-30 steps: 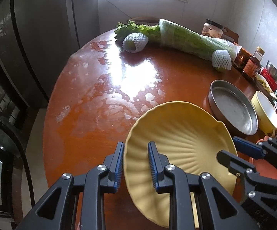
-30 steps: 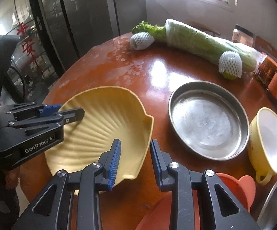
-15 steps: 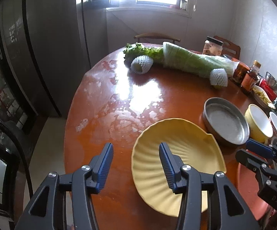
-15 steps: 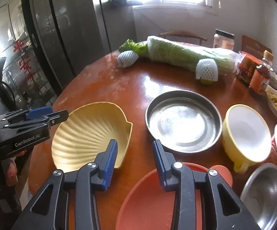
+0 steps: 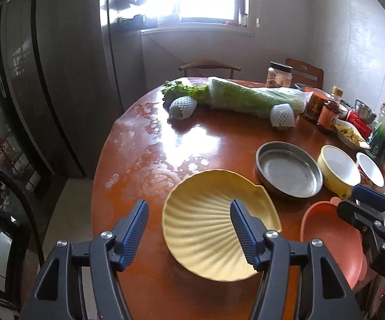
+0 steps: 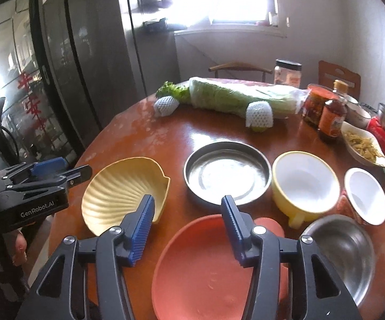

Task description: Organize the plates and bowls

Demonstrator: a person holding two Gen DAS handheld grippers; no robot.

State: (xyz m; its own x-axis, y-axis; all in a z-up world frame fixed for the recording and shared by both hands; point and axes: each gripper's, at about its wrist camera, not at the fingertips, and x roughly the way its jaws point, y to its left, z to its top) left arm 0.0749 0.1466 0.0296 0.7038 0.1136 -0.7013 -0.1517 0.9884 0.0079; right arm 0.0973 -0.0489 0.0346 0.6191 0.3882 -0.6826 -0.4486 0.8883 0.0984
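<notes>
A yellow shell-shaped plate (image 5: 208,221) lies on the red-brown round table (image 5: 144,160), with an orange plate (image 5: 328,237) to its right. My left gripper (image 5: 188,208) hovers above the yellow plate's near-left rim. Its jaws are opening and touch nothing. My right gripper (image 6: 187,202) hangs over the gap between the yellow plate (image 6: 120,192) and the orange plate (image 6: 205,266), jaws opening and empty. Beyond lie a round metal pan (image 6: 227,173), a yellow bowl (image 6: 304,184), a small white bowl (image 6: 365,194) and a steel bowl (image 6: 344,248). The left gripper (image 6: 72,169) shows at left.
A wrapped cabbage (image 6: 235,98), two net-sleeved fruits (image 6: 259,114), jars and sauce bottles (image 6: 331,120) and a dish of food (image 6: 363,141) crowd the table's far and right side. A dark fridge (image 6: 85,66) stands left. The right gripper (image 5: 352,204) reaches in at the right edge.
Both grippers have opened and let go of the yellow plate's rim, then pulled back and up. The plate now rests on the table.
</notes>
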